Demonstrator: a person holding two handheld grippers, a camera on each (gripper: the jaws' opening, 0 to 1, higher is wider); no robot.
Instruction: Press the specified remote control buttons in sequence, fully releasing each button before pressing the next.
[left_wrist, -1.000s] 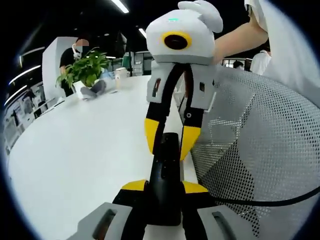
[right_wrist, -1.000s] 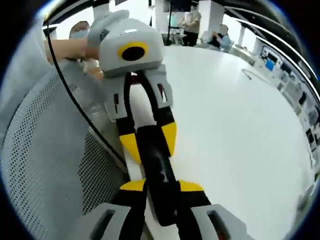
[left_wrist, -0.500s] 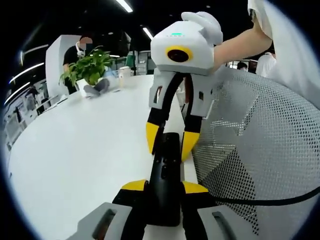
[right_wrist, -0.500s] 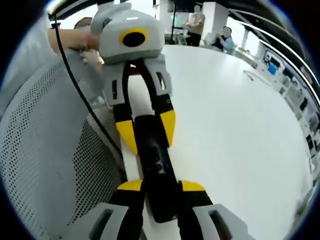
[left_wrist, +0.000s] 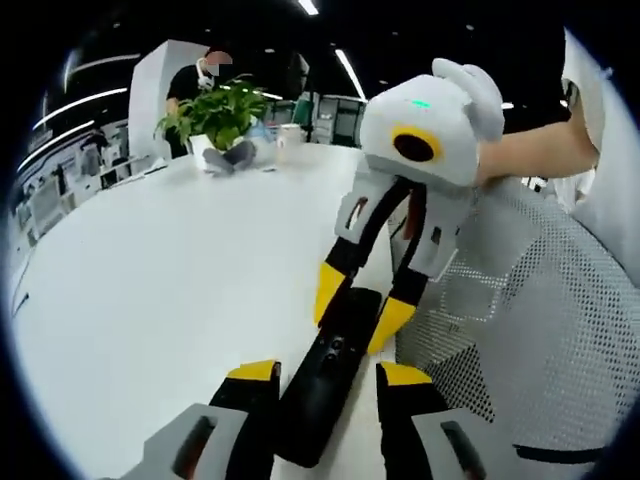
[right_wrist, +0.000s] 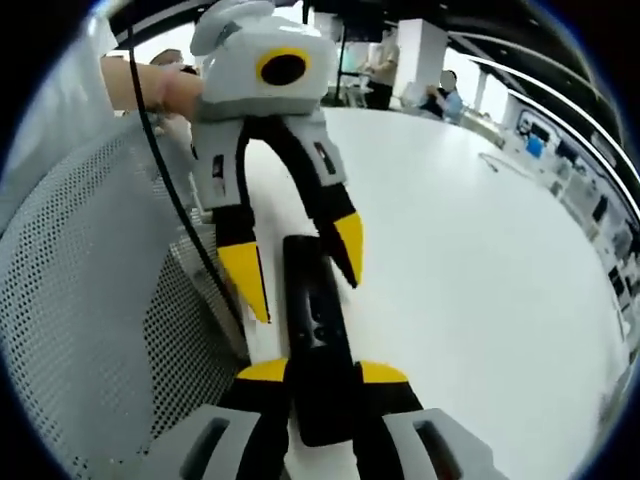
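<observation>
- Remote control (right_wrist: 312, 340): black, flat on white table (left_wrist: 150, 290) edge, 12 o'clock of both cameras
- Right gripper (right_wrist: 322, 378): clenched on remote's near end, steadying it
- Left gripper (left_wrist: 328, 378): jaws released, straddling remote, free for pressing

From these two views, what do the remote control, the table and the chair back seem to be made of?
Remote control: black plastic by its look, slightly glossy, with small moulded buttons.
Table: a smooth white top with a soft sheen, perhaps laminate; the core cannot be told.
Chair back: light grey mesh, probably woven synthetic, since fine holes cover it.
</observation>
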